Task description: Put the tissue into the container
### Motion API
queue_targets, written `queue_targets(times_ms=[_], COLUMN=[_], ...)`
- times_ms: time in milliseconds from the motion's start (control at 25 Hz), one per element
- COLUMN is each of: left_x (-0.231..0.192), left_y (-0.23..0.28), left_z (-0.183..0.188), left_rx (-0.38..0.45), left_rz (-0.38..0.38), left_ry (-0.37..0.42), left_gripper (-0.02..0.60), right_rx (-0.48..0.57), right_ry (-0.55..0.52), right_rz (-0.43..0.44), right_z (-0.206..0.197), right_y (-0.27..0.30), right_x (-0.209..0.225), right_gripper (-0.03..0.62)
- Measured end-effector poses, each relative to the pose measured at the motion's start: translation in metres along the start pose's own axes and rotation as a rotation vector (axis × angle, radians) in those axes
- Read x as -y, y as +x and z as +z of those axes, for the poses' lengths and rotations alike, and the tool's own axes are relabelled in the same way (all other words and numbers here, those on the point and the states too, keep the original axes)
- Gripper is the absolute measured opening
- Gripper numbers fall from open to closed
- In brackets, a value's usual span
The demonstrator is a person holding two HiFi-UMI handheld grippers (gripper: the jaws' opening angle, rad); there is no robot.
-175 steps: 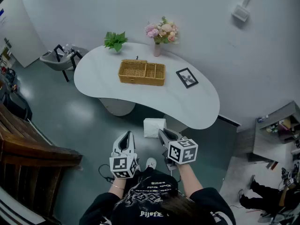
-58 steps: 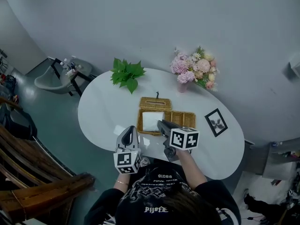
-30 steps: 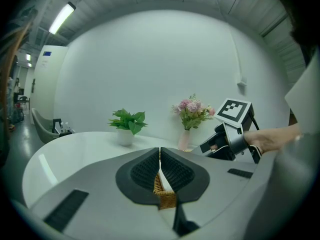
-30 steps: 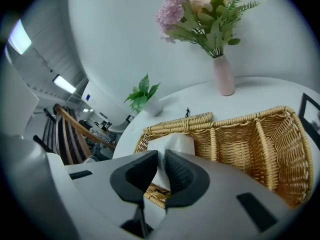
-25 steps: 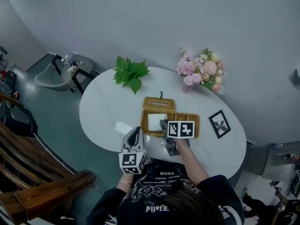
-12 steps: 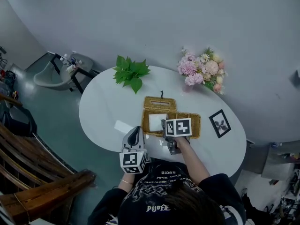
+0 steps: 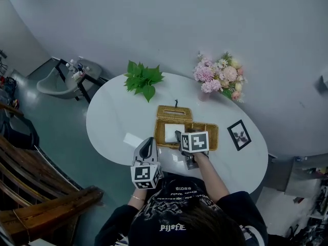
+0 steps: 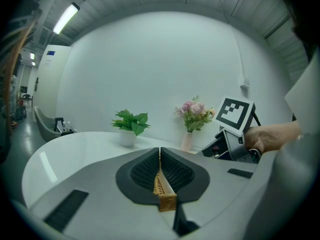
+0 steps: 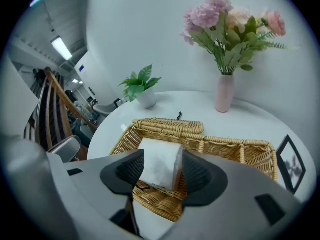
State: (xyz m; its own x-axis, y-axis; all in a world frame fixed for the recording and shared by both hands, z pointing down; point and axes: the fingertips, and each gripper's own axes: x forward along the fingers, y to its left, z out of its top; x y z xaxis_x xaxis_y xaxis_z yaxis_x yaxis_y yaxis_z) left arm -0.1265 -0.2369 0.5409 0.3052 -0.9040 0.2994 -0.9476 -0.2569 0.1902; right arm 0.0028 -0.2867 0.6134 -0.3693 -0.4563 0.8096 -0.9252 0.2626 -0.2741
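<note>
Wicker container, glossy table, probably paper tissue

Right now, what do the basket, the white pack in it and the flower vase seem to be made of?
Basket: tan woven wicker or rattan, matte; braided strands show.
White pack: soft tissue, probably in thin film; rounded edges.
Vase: smooth pale pink, likely ceramic, though painted glass is possible.

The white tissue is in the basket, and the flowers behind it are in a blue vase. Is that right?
Not quite. The vase is pink, not blue, as the right gripper view shows clearly. The rest holds: the white tissue is in the basket, and the flowers stand behind it.
</note>
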Motion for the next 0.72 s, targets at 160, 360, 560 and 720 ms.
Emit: queue_targets(times_ms=[160,360,560,720], left_x=[0.002,0.011,0.019,0.027], left_y=[-0.003,-0.007,-0.010,-0.019], left_z=[0.002,0.010,0.015,0.020], left_rx=[0.010,0.022,0.032,0.044], left_rz=[-0.009,-0.037,-0.068,-0.105], left_ry=[0.003,0.008,0.026,0.028], left_gripper=[0.028,0.028,0.028,0.028], right_rx=[0.062,0.189,0.272,0.308], right_ry=[-0.016,-0.077,-0.097,-0.152], right_rz=[0.020,-0.004,0.000,-0.029], right_z=[0.005,0.013,0.009,-0.001], right_y=[-0.012,-0.038,-0.062,-0.079], right_x=[-0.003,-0.005,-0.011,-0.018], right_gripper=[0.247,0.250,0.250,0.250])
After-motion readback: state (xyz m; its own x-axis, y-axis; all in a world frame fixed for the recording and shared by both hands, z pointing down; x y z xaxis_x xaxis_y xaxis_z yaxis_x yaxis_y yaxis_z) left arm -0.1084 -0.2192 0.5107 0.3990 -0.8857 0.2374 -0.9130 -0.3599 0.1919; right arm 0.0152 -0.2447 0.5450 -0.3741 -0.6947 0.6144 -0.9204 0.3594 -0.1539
